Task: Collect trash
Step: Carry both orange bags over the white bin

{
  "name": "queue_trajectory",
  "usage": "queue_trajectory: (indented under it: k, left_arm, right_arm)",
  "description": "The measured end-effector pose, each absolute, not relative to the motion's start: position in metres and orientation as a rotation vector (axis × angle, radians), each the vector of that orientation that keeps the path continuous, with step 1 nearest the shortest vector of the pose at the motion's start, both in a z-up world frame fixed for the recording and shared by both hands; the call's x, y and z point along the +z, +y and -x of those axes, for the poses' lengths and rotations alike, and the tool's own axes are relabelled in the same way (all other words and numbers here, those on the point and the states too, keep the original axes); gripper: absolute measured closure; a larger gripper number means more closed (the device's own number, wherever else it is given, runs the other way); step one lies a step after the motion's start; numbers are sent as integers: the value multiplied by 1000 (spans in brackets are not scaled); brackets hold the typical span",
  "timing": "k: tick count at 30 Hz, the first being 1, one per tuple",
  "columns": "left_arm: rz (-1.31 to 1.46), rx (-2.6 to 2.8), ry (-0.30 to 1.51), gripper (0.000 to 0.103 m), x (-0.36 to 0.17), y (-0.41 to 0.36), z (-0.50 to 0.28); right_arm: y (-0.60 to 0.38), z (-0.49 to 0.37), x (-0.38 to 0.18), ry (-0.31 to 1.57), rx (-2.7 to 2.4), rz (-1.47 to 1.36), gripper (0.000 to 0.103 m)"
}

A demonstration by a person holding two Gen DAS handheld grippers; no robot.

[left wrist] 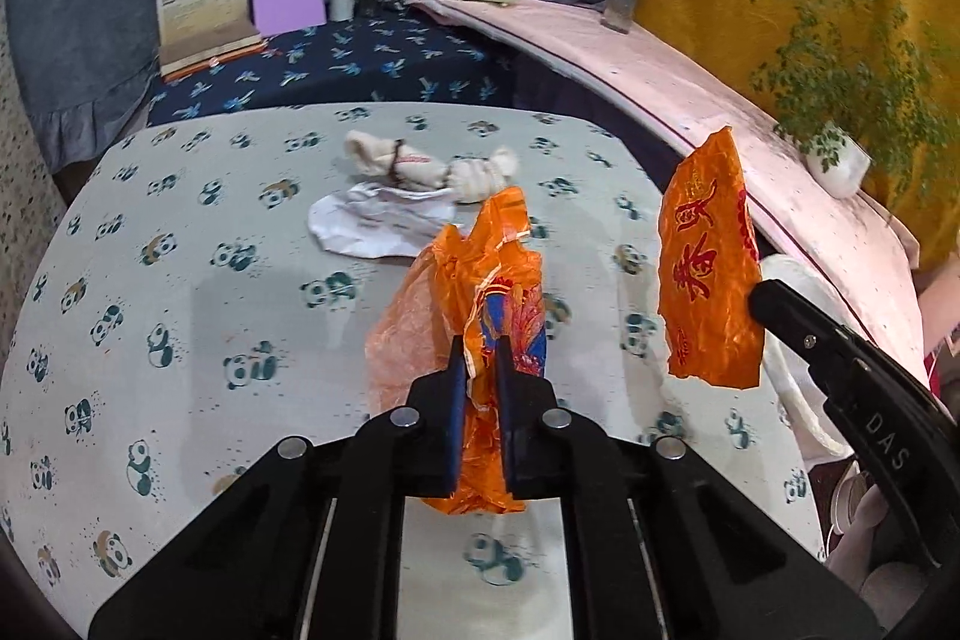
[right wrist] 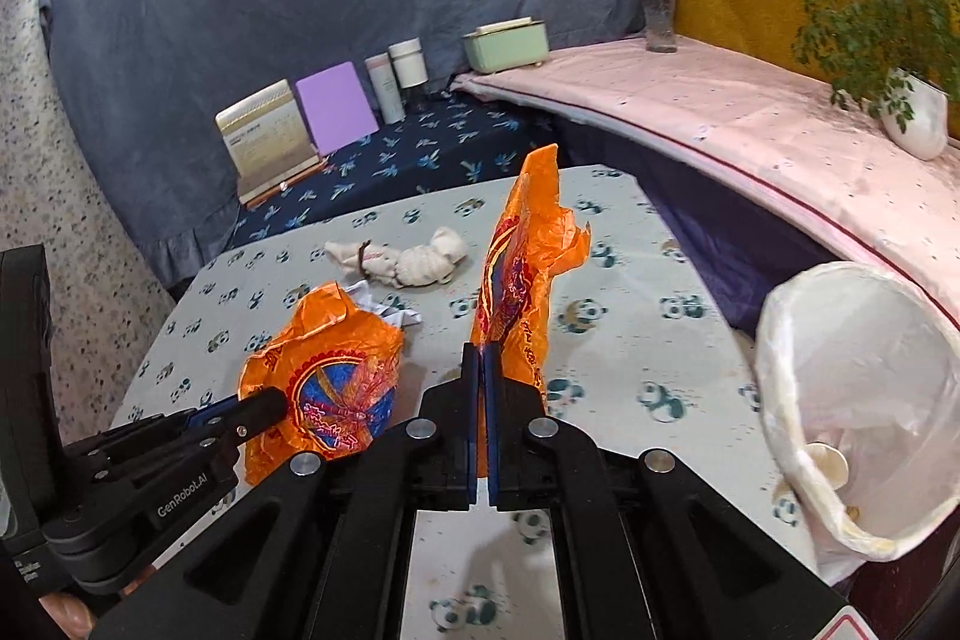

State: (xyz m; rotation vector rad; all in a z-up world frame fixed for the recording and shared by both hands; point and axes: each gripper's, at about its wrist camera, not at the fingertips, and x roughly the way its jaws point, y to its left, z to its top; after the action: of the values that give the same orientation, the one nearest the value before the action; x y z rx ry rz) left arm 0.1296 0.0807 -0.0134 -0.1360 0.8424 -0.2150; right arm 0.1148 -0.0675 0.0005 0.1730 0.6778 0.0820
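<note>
My left gripper (left wrist: 481, 349) is shut on a crumpled orange wrapper with a blue and red print (left wrist: 480, 274), held above the panda-print table (left wrist: 180, 280). The right wrist view shows that gripper (right wrist: 273, 403) and its wrapper (right wrist: 336, 388) at the lower left. My right gripper (right wrist: 481, 349) is shut on a longer orange wrapper (right wrist: 519, 268) that stands up from its pads; it also appears at the right of the left wrist view (left wrist: 759, 295), wrapper (left wrist: 708, 268) hanging off its tip. A crumpled white paper (left wrist: 378, 223) and a knotted white cloth bundle (left wrist: 432, 169) lie on the table.
A bin lined with a white bag (right wrist: 858, 400) stands at the table's right edge. Behind it runs a pink-covered ledge (right wrist: 750, 130) with a potted plant (right wrist: 912, 118), a flower vase (right wrist: 660, 10) and a green box (right wrist: 507, 40). A calendar (right wrist: 264, 136), purple card and bottles stand behind.
</note>
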Motion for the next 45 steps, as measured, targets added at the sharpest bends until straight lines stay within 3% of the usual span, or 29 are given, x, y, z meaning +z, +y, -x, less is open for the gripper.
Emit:
queue_trajectory:
  k: [29, 45]
  left_arm:
    - [-102, -575, 799, 94, 27, -154, -111]
    - [-110, -651, 878, 91, 11, -206, -137]
  right_arm:
    - [-278, -39, 0, 627, -245, -366, 101]
    - [-321, -42, -14, 674, -313, -404, 99]
